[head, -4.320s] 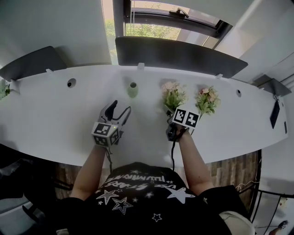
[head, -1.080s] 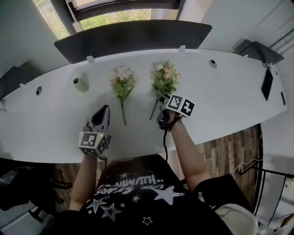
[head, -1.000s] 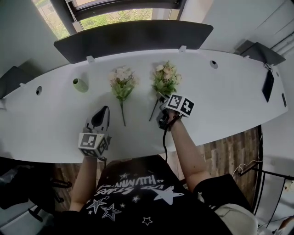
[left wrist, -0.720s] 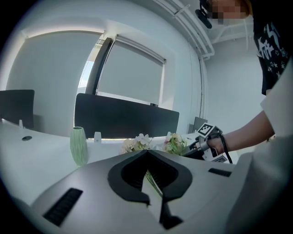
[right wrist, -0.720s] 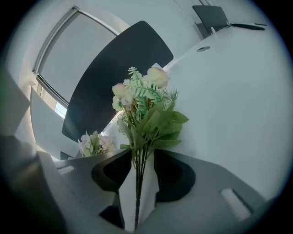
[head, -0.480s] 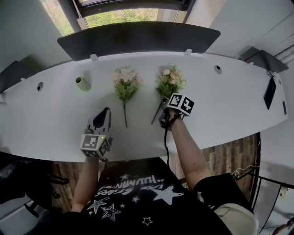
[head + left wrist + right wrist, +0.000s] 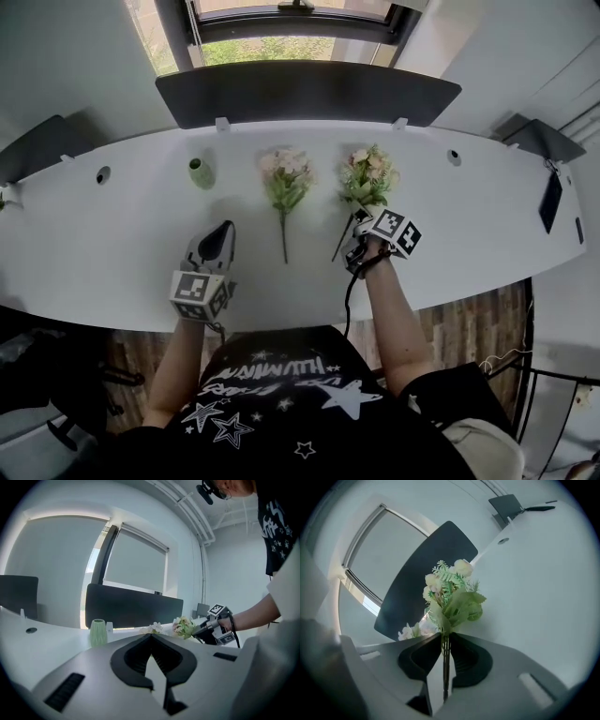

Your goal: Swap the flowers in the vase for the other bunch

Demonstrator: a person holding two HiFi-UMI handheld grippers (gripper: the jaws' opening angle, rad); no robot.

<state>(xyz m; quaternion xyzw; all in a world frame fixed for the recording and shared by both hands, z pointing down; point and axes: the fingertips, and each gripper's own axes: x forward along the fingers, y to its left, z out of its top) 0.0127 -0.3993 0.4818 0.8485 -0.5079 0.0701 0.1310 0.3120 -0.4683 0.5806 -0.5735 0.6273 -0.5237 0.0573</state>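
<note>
The long white bench (image 7: 112, 234) runs from side to side in front of the person. The left gripper (image 7: 223, 231) hangs over it with its fingers shut tight and nothing in them. The right gripper (image 7: 359, 225) has just been closing its fingers. They are narrow and pinch the thin stem (image 7: 443, 667) of the pink-and-cream bunch (image 7: 368, 180). The stem points back toward the person and the flowers point away, so the bunch runs long-ways along the fingers.

The other bunch (image 7: 285, 180) lies flat on the bench just to the left. Its stem points toward the person too, and nothing touches it. The little green vase (image 7: 199, 172) stands upright further left and looks empty.

So the vase is off to the left of the held bunch, with the lying bunch between them. The left gripper is nearer the vase, but the right one has the flowers. The next move likely means carrying the bunch left and tipping it stem-down into the vase's small mouth.
</note>
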